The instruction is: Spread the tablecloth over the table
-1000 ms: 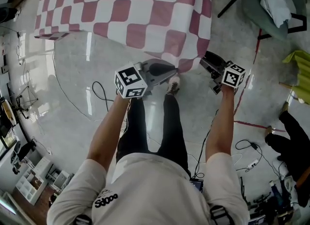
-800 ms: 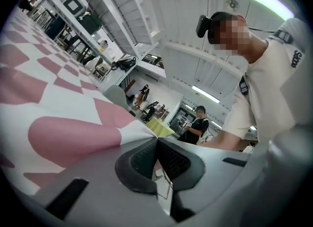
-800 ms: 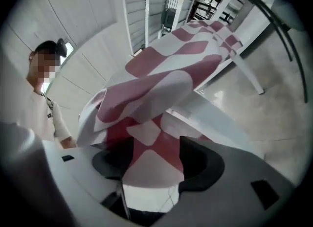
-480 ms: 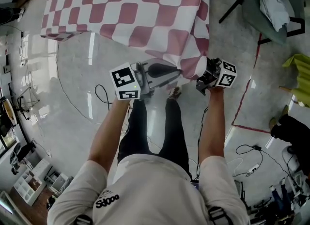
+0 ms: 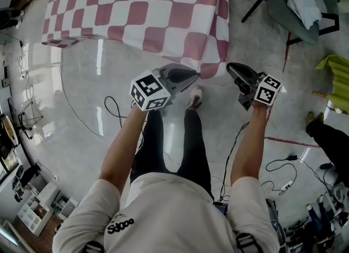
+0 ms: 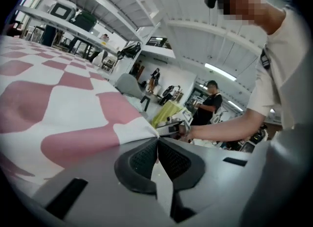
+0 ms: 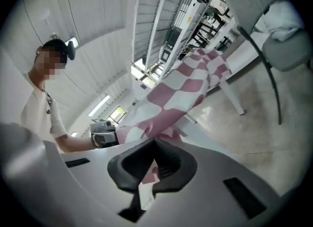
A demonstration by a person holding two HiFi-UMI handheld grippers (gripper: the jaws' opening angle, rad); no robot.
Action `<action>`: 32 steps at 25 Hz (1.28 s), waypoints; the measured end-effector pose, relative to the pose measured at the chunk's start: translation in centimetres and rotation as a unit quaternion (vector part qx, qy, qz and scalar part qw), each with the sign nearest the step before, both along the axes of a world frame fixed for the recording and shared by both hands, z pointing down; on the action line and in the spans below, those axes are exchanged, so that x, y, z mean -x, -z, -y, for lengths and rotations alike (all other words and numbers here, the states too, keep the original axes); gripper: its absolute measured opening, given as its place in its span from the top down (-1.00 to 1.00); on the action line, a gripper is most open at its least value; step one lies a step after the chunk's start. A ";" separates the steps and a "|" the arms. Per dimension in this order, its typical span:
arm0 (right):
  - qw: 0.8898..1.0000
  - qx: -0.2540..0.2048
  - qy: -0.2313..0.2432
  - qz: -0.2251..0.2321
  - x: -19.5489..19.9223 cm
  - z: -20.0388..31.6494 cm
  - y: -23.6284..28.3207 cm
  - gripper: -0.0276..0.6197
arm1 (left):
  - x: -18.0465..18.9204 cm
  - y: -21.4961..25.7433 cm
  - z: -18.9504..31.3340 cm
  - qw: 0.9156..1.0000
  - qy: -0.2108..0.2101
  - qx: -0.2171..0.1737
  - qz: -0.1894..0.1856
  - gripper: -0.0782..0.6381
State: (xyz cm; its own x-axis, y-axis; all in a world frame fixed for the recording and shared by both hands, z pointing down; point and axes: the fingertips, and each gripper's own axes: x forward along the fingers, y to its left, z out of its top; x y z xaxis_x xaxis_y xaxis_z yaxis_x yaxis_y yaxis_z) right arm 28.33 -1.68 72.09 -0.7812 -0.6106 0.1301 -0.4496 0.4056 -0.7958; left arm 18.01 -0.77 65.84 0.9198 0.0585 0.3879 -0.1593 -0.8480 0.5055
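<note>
Glossy floor [image 5: 245, 34] seen through round glass bench [image 5: 82, 88]. Checked tablecloth [image 5: 136, 12] laid over bench's far part, near part left bare. Hem clamped in left gripper [image 5: 195, 75] jaws at bench's near edge. Right gripper [image 5: 229, 66] jaws just closed on corner alongside. Risk: thin pinch lost under uneven pull, cloth dragged off bench.

Laboratory or workshop hall: polished floor [image 5: 82, 83] strewn with cables [image 5: 279, 163], red floor tape [image 5: 286, 140], long shelving [image 6: 63, 25], ceiling strip lights [image 6: 220, 72].
</note>
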 end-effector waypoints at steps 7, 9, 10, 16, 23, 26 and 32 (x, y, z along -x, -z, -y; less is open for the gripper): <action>0.980 0.040 -0.062 -0.187 -3.9 -0.2 -3.1 0.84 | 1.7 -8.2 2.3 0.976 0.124 0.053 0.168 0.19; 0.965 0.046 -0.081 -0.244 -4.6 0.2 -3.1 0.85 | 2.0 -8.6 2.4 0.975 0.124 0.047 0.181 0.16; 0.959 0.046 -0.095 -0.262 -4.8 0.5 -2.7 0.84 | 2.2 -8.3 2.4 0.976 0.122 0.044 0.177 0.16; 0.937 0.014 -0.145 -0.318 -3.8 1.9 3.6 0.84 | 5.0 -2.3 4.4 0.982 0.156 -0.005 0.106 0.47; 0.914 -0.048 -0.155 -0.371 1.1 4.8 16.4 0.84 | 10.6 9.7 9.3 0.975 0.181 -0.109 0.063 0.67; 0.903 -0.084 -0.154 -0.392 3.5 6.6 22.8 0.85 | 13.1 15.4 11.8 0.967 0.192 -0.159 0.052 0.69; 0.881 -0.164 -0.168 -0.410 7.2 9.7 34.4 0.85 | 18.6 25.7 15.8 0.945 0.225 -0.236 0.021 0.70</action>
State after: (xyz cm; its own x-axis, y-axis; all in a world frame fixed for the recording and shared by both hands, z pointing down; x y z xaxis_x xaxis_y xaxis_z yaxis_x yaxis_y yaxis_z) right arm 21.12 -11.34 37.65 -0.2738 -0.8997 0.3399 -0.9579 0.2870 -0.0119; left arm -0.57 -16.57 40.10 0.7934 -0.5238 0.3100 -0.5694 -0.8187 0.0740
